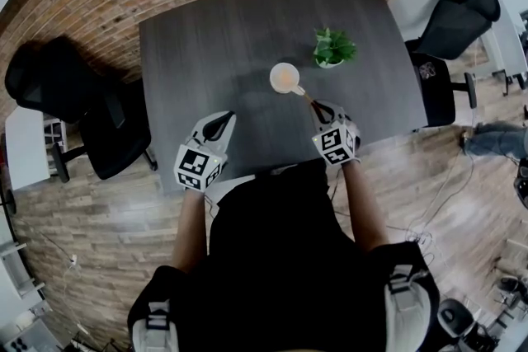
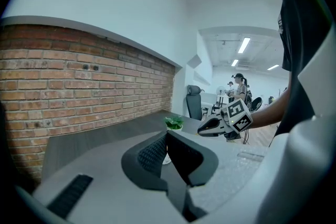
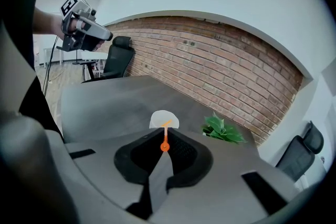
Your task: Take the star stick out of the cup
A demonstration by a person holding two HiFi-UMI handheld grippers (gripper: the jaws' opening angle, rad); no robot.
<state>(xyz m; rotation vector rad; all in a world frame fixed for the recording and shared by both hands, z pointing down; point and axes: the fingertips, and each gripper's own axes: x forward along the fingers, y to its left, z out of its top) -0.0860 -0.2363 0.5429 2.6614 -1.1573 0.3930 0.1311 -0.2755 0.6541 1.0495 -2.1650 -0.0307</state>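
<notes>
Right gripper view: right gripper [image 3: 165, 147] fingers clench star stick [image 3: 166, 136], far end inside cup [image 3: 157, 119]. Lift-out not yet done; left gripper [image 2: 167, 150] fingers closed, empty.

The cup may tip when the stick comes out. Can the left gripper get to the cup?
Probably yes. Only bare table lies between the left gripper and the cup; the right gripper, shut on the stick, is at the other side. The left jaws would have to open first.
</notes>
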